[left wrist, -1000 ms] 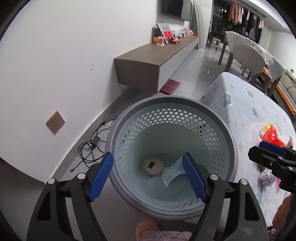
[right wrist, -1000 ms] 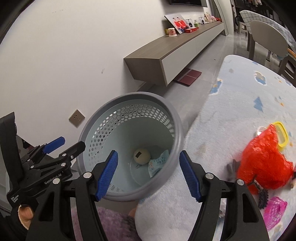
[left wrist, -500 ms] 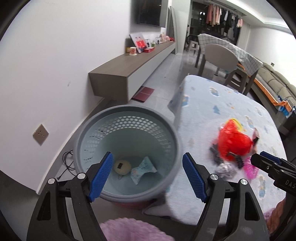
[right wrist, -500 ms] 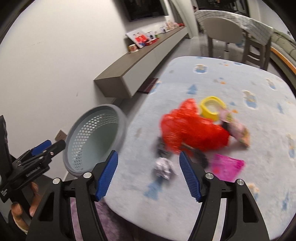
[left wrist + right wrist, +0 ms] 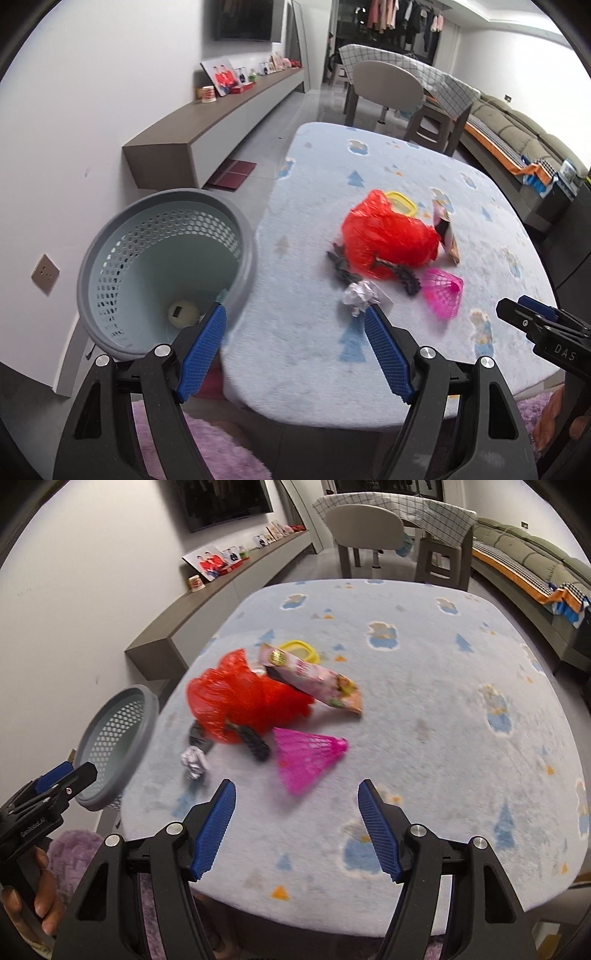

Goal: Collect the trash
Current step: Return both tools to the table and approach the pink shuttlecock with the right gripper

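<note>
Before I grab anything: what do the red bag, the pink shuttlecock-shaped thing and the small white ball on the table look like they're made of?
Red bag: thin plastic film, likely; glossy, crinkled, slightly see-through.
Pink shuttlecock-shaped thing: moulded plastic, seemingly; open mesh skirt, uniform bright colour.
Small white ball: crumpled paper or foil; sharp creases, pale with a slight sheen, blurred here, so uncertain.

At the right edge of the left wrist view, the right claw (image 5: 532, 325) bears white letters "DAS". At lower left of the right wrist view, the left claw (image 5: 55, 786) reads "GenRobot.AI".
</note>
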Tool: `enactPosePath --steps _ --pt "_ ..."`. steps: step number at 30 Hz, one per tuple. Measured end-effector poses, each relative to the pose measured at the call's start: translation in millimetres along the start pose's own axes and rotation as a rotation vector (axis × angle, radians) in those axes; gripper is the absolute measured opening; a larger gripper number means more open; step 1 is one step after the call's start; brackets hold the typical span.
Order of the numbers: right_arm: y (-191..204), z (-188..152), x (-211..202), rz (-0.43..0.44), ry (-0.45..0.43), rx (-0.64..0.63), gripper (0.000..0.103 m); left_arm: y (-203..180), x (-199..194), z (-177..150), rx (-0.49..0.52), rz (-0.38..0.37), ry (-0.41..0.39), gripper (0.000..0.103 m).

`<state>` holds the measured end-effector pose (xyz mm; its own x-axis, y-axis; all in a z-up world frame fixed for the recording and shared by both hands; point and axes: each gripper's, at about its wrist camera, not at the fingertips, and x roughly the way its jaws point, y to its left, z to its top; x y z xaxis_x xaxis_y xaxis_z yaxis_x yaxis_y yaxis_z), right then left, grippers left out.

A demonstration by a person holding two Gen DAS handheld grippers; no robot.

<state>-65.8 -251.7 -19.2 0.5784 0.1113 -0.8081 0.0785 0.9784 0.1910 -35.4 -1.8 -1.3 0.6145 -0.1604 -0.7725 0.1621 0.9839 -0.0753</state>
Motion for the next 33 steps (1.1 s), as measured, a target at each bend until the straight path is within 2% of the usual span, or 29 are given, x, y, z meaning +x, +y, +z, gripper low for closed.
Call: enactPosePath --steps 6,12,20,30,33 --pt "-16.7 -4.1 18.6 -0.014 0.037 0.023 0.066 -23.9 15.8 -5.6 0.04 -0.003 0.025 0.076" --pt "-7.1 -0.2 46.2 0.006 0.06 0.031 0.066 -35.5 35.4 -8.4 0.061 0.023 0.048 0.076" --pt "-8.4 9.3 76.8 -0.044 0.076 0.059 0.066 -35.1 56.1 -8.1 0.065 0.055 0.068 0.076" --pt "-8.4 17.7 93.4 -0.136 0.069 0.067 0.066 -36.0 75.1 -7.8 0.075 0.07 0.082 0.076" --pt "-10.2 16.8 95.4 -0.134 0.069 0.073 0.061 -35.6 77.0 -9.3 0.077 0.066 0.085 0.076"
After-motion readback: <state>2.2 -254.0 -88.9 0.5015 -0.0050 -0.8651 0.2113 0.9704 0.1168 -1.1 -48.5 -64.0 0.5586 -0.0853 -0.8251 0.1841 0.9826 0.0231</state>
